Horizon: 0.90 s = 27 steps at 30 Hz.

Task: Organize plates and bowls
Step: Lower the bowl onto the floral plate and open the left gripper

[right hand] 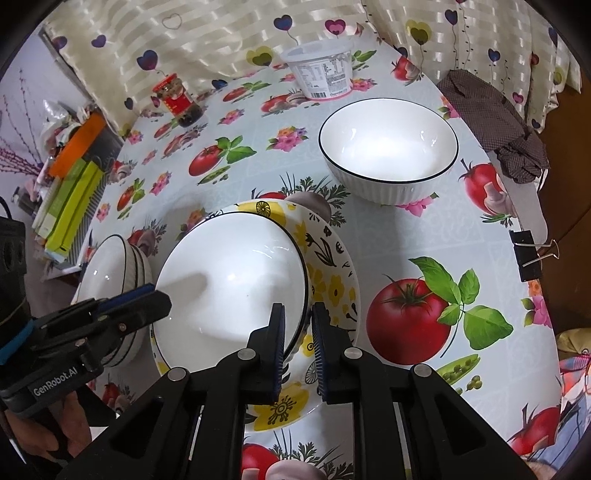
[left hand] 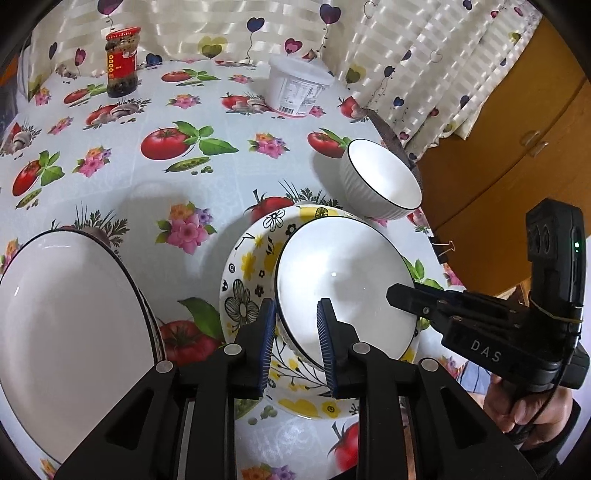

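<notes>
- A white bowl with a dark rim (left hand: pixel 343 280) (right hand: pixel 236 280) sits tilted inside a floral plate (left hand: pixel 251 280) (right hand: pixel 332 280) with yellow and black flowers, near the near edge of the table (left hand: pixel 221 155) (right hand: pixel 424 236), which wears a tomato-and-flower cloth.
- The left gripper (left hand: pixel 295 332) (right hand: pixel 147 291) straddles the bowl's near-left rim, one blue pad outside the wall and one inside. The jaws stand narrowly apart; whether the pads press on the rim I cannot tell.
- The right gripper (right hand: pixel 299 343) (left hand: pixel 397 293) is closed on the opposite rim of the same bowl, with the wall pinched between its blue pads, jaws nearly together.
- A person's hand (left hand: pixel 524 410) grips the right tool's handle; another hand (right hand: pixel 48 432) grips the left one.
- A stack of white bowls (left hand: pixel 70 325) (right hand: pixel 114 273) stands just left of the floral plate.
- A single ribbed white bowl (left hand: pixel 384 177) (right hand: pixel 388 151) stands upright farther back and to the right, apart from the plate.
- At the far side stand a red-lidded jar (left hand: pixel 122 62) (right hand: pixel 177 99) on the left and a white plastic tub (left hand: pixel 299 86) (right hand: pixel 321 70) on the right, before a heart-print curtain (left hand: pixel 207 26) (right hand: pixel 207 33).
- A black binder clip (right hand: pixel 532 254) (left hand: pixel 443 247) holds the cloth at the table's right edge.
</notes>
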Each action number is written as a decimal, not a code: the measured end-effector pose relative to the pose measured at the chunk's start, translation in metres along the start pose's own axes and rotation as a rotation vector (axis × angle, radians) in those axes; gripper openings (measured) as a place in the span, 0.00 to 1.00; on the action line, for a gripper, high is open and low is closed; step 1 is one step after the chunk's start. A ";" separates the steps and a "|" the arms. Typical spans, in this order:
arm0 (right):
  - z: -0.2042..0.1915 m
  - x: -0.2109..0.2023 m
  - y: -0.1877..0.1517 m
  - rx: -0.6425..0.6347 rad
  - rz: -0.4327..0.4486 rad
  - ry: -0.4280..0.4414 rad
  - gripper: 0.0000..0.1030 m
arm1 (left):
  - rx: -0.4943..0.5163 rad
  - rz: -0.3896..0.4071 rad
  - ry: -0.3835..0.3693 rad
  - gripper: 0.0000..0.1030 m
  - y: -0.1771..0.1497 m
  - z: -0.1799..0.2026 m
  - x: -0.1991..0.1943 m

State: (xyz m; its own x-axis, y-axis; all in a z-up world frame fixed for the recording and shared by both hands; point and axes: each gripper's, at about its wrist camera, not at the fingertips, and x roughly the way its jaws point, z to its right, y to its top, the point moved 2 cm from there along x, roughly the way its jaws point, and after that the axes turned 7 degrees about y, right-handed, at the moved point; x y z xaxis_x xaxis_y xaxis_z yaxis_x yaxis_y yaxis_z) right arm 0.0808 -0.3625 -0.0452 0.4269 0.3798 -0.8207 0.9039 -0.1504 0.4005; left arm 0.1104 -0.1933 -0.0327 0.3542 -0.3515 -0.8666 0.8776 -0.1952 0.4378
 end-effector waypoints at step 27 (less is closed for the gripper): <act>-0.006 -0.027 0.001 -0.030 0.073 0.006 0.34 | 0.012 0.049 -0.018 0.23 -0.005 -0.005 -0.017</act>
State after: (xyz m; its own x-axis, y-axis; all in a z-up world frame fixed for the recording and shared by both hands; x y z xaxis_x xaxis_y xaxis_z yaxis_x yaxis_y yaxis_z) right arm 0.0696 -0.3669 -0.0201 0.4913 0.3744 -0.7864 0.8690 -0.1502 0.4714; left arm 0.1018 -0.1817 -0.0216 0.3907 -0.3771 -0.8397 0.8555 -0.1880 0.4824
